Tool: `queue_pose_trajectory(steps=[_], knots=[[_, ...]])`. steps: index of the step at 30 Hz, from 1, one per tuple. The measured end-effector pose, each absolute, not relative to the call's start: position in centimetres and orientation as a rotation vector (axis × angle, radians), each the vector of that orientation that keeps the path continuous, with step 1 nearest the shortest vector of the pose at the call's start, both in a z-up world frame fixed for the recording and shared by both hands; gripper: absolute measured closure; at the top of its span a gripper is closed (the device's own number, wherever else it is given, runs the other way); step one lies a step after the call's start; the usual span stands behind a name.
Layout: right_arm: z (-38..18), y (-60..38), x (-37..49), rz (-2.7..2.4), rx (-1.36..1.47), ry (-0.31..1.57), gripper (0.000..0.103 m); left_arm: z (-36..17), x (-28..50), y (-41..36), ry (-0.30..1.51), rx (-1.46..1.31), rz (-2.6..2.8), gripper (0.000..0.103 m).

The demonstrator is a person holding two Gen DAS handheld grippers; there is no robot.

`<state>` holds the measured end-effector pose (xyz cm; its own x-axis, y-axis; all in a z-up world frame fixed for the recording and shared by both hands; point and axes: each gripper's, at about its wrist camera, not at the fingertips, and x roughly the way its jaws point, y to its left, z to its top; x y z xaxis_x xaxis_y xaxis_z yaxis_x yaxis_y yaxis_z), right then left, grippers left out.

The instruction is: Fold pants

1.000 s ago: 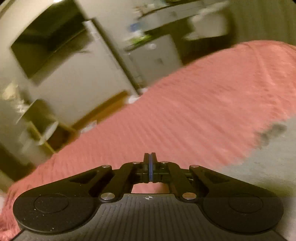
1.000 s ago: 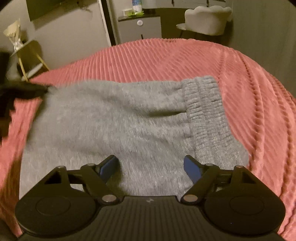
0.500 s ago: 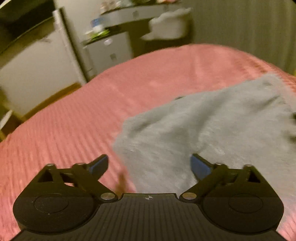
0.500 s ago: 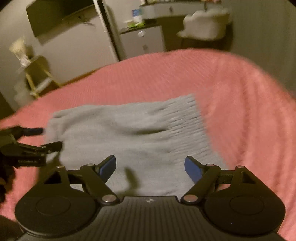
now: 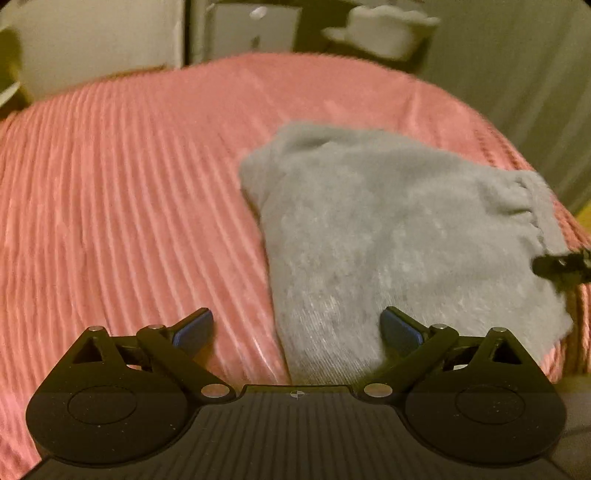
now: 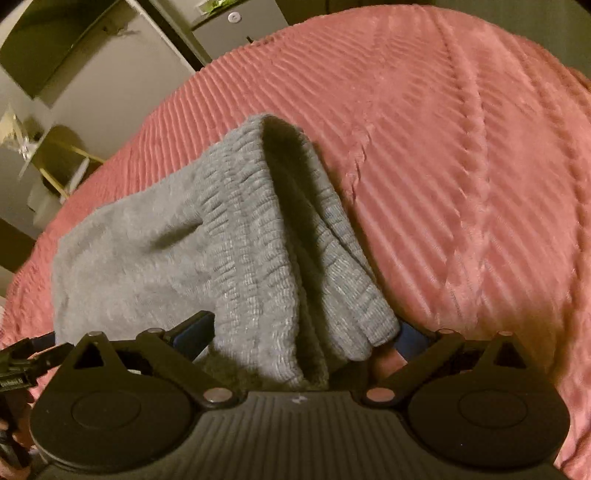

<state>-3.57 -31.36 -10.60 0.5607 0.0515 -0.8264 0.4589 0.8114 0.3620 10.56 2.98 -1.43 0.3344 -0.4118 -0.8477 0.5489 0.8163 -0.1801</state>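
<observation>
Bedspread: pink ribbed bedspread point(image 5: 122, 206) fills our view, a cabinet behind.
Pants: grey pants point(image 5: 399, 236) lie folded on it.
Left gripper point(image 5: 295, 328): spread wide, empty, at the pants' near corner.
Right gripper point(image 6: 304, 336): spread around the waistband point(image 6: 266, 236), not clamped.
Handling: we judge them soft, light, floppy; grip the thick elastic band.

— What lies under everything?
— A pink ribbed bedspread point(image 5: 122, 192).
— And behind it?
— A pale chair point(image 5: 384, 29), a white cabinet point(image 6: 236, 22), and a small yellow-legged side table point(image 6: 62, 155).
</observation>
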Motion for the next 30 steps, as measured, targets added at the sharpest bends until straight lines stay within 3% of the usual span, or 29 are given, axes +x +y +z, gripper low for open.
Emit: queue_pose_trajectory(steps=[10, 14, 18, 30], knots=[[-8.5, -30.0, -2.9, -0.355, 0.453, 0.942, 0.003, -0.9, 8.6, 0.4, 1.029, 0.229, -0.536, 0.002], [-6.9, -25.4, -2.8, -0.377, 0.248, 0.909, 0.003, -0.9, 8.6, 1.0, 1.063, 0.191, -0.513, 0.002], [-9.0, -21.8, -1.7, -0.408, 0.073, 0.993, 0.003, -0.8, 8.3, 1.6, 1.079, 0.188, -0.498, 0.002], [-6.2, -22.3, -4.1, -0.457, 0.038, 0.964, 0.003, -0.1, 7.9, 3.9, 1.088, 0.119, -0.556, 0.002]])
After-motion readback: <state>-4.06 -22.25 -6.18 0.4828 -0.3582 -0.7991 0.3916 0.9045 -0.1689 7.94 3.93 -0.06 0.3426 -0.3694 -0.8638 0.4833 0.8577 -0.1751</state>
